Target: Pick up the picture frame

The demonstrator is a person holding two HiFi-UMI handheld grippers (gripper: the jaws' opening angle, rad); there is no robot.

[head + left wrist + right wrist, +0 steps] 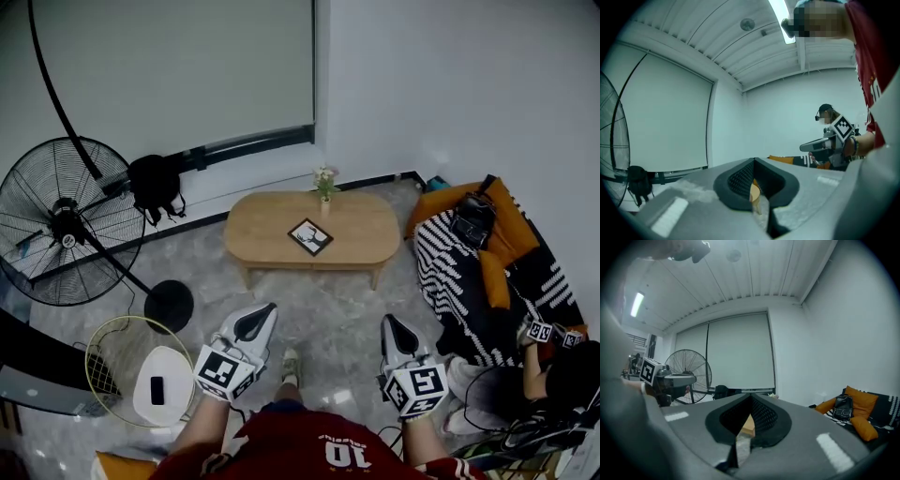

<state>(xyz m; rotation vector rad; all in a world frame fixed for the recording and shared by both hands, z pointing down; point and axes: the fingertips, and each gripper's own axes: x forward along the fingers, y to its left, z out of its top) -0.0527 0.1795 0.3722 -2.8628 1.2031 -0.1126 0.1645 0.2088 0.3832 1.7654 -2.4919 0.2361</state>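
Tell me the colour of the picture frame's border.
Black; the picture frame shows best in head view.

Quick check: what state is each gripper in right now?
Left gripper: closed, holding nothing.
Right gripper: closed, holding nothing.

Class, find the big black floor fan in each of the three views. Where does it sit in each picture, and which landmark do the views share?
Head view: the floor fan stands at the left edge, mid-height.
Left gripper view: only part of its wire cage shows, at the far left edge.
Right gripper view: it stands left of centre, above the jaws.
Shared landmark: the white roller blind.
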